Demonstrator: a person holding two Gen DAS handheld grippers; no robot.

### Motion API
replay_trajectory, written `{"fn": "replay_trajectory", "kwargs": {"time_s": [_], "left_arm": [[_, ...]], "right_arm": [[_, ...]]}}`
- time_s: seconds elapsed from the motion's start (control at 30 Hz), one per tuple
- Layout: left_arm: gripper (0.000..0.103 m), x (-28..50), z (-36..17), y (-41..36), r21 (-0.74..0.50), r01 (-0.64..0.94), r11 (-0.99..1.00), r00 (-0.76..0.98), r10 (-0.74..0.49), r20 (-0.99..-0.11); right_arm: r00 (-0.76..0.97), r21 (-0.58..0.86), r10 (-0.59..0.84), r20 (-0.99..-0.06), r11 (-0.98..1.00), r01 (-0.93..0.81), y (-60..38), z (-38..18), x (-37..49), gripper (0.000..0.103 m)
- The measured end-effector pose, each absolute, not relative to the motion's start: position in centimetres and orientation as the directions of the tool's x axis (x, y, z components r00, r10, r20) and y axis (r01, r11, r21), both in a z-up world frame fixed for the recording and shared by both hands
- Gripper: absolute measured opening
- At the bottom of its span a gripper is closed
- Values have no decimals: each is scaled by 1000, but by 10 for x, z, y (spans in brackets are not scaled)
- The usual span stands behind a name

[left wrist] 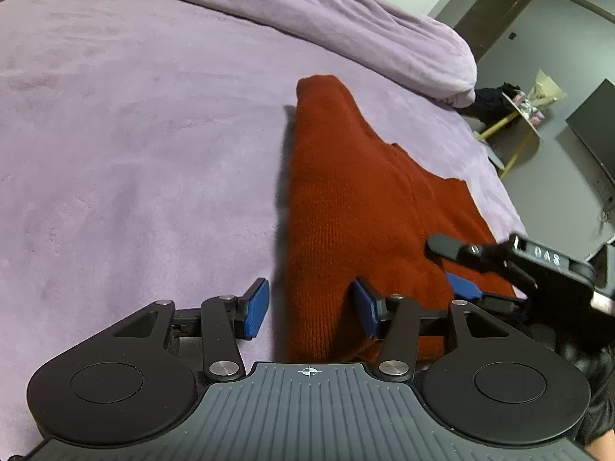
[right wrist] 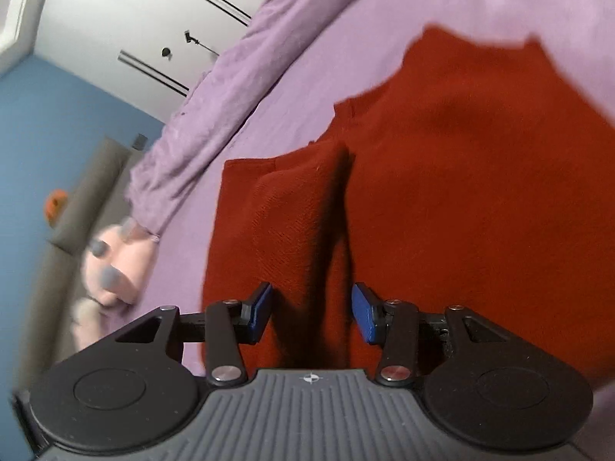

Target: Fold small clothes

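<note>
On the lilac bedspread (left wrist: 115, 134) lies the rust-red knitted sweater (left wrist: 346, 199), partly folded, one long fold ridged up. The left gripper (left wrist: 311, 307) hovers over its near edge, jaws parted and gripping nothing. Just to its right, the right gripper (right wrist: 312, 311) straddles a raised crease with blue pads (right wrist: 363, 313) released, clear of the cloth.

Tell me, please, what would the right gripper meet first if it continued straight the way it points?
Most likely the red garment: a raised fold of it lies directly ahead between the open right gripper fingers, though depth is uncertain.
</note>
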State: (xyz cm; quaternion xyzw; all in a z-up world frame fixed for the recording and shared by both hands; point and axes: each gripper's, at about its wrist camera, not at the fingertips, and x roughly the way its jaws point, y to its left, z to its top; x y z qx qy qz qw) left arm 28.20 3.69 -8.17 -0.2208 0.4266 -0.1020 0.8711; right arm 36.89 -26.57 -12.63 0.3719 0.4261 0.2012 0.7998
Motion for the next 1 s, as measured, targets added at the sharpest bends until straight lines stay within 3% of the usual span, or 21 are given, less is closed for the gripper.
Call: {"fn": "replay_trajectory", "kwargs": {"time_s": [0.17,0.2,0.23,0.33,0.5,0.6,0.77,0.9,1.0], "left_arm": [[55,284,-82,36,-471,-8,882,612,-368,-700],[57,284,-82,36,-467,-7,884,612,-366,-702],[58,284,-82,35,-462,-7,887,611,-362,-704],[59,276,-72,31,-430,0,903,614,-340,-712],[67,250,-62,9,-348,144,926,612,-360,-704],[57,256,-75,-6,-261,111,959,600,-275,-752],[54,268,-76,-11,-271,22,962,634,-224,-741],[54,265,-78,-25,-273,44,961,641,-237,-730],[53,265,-84,-30,-290,50,956,631,-255,-732]], "right_arm": [[517,777,677,-524,629,-36,-253,-128,376,44],[515,767,673,-530,640,-46,-249,-126,378,39],[516,751,665,-540,658,-61,-243,-125,379,27],[561,598,566,-604,787,-151,-222,-104,375,17],[651,341,449,-612,893,-295,-191,-63,358,16],[680,254,416,-604,909,-331,-183,-44,351,15],[765,98,287,-576,954,-284,-201,-26,339,15],[756,50,186,-628,979,-199,-232,-52,341,15],[686,131,208,-698,978,-163,-255,-86,349,21]]}}
